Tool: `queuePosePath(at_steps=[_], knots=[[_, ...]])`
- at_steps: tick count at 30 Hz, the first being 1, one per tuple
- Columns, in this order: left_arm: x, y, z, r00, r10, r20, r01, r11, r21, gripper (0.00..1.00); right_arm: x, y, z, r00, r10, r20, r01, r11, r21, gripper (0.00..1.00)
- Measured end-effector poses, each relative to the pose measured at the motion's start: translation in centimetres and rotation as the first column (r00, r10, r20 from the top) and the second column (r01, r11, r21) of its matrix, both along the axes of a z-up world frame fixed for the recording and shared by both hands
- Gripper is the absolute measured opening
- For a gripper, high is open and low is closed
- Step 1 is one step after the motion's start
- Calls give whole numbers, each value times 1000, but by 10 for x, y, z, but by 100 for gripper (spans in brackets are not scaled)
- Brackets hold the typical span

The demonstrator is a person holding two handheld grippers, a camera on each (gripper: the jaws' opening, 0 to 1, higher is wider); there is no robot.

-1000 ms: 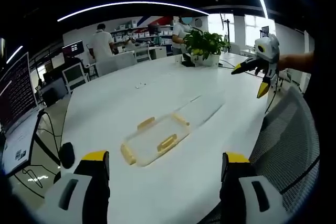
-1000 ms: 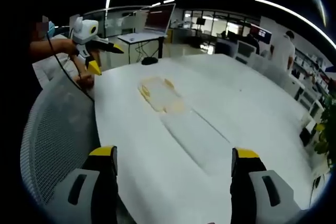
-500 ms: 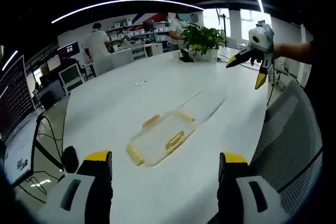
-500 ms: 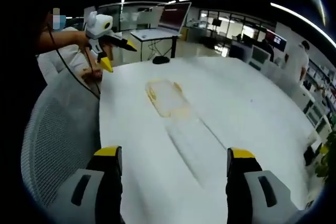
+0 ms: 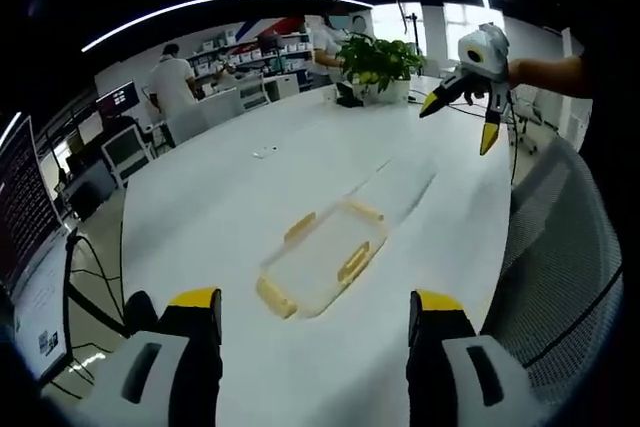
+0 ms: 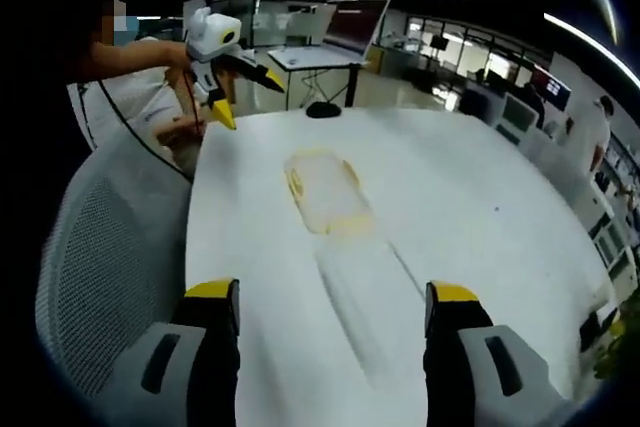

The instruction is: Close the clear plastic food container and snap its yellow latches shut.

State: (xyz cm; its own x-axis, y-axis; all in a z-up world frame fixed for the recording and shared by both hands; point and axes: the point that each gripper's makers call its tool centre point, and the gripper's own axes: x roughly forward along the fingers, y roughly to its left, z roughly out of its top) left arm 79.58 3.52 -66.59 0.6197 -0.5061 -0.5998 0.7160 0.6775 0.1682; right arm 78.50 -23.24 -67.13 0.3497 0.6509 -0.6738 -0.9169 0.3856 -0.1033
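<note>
Both cameras have crept closer to the clear plastic food container with yellow latches (image 5: 325,257), which lies flat on the white bench (image 5: 250,197) where it lay a second ago. From the left gripper view it sits just past centre, toward 12 o'clock of the left claw (image 5: 312,347), whose yellow-tipped jaws stand wide apart, released and holding nothing. The right claw (image 5: 460,117) hangs in the air at 2 o'clock, well apart from the container, jaws spread. In the right gripper view the right claw (image 6: 330,337) is likewise released, the container (image 6: 325,192) at 12 o'clock and the left claw (image 6: 245,92) at 11. A grey mesh chair (image 6: 110,267) stands beside the bench edge. A leafy green potted plant (image 5: 380,57) rests at the bench's far end.
</note>
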Motion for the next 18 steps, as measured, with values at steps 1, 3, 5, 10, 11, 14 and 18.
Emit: queuePosePath(at_steps=[1,3,5,10,11,14,18], knots=[[1,0,-1,1000,-5,-2,5,1000,4,71,1,1,-1,1000,4,-2,-4,1000,-5,72],[3,0,-4,1000,-16,-8,16,1000,14,71,5,2,-2,1000,14,-7,-14,1000,-22,71],[5,1,-7,999,-29,-15,29,999,22,69,8,5,-3,1000,22,-14,-23,999,-29,70],[10,3,-13,998,-50,-29,52,998,43,67,13,9,-7,998,55,-33,-57,997,-58,66],[11,3,-15,998,-60,-32,61,997,51,66,15,11,-8,997,61,-36,-63,996,-62,66],[15,3,-19,997,-75,-37,77,995,62,65,21,14,-10,997,72,-34,-75,995,-73,65],[20,5,-26,994,-102,-50,106,990,89,64,28,20,-11,996,83,-37,-86,993,-80,63]])
